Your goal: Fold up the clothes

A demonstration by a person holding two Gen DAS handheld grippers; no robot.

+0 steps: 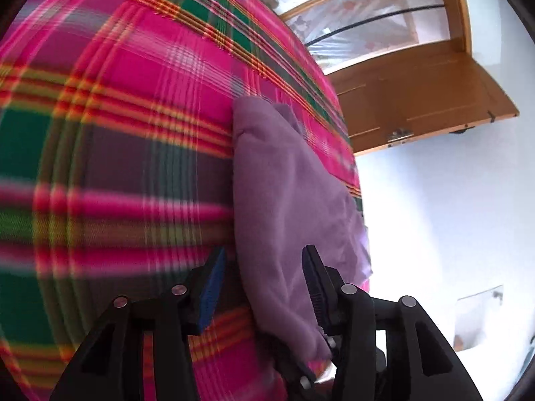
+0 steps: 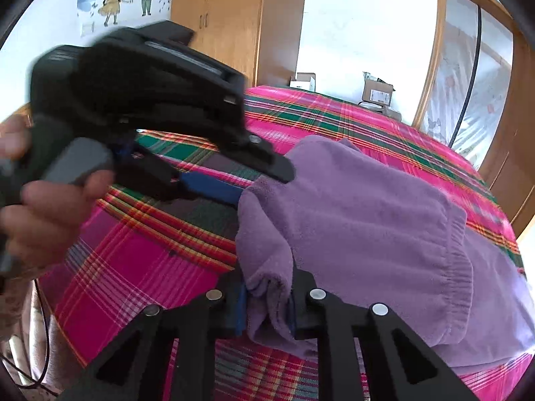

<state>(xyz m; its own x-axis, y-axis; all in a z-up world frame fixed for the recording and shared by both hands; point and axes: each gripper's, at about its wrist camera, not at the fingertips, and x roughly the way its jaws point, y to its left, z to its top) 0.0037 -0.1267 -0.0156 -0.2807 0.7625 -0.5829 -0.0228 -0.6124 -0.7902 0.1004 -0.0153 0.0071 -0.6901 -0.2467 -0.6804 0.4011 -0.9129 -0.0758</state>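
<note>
Pinching a near fold of the soft purple fleece garment (image 2: 351, 220), the right gripper (image 2: 267, 304) is clamped; the left gripper (image 1: 264, 267) straddles cloth, jaws apart, over pink plaid bedcover (image 1: 117, 117).

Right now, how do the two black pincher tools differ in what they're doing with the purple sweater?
The right gripper is pinched shut on a bunched fold of the purple sweater; the left gripper stands open, with sweater between its fingers but not squeezed. The right one works the near edge, the left one the far corner. Both are black with blue pads.

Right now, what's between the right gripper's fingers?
A bunched fold of the purple sweater sits pinched in the right gripper, seen in the right wrist view.
</note>
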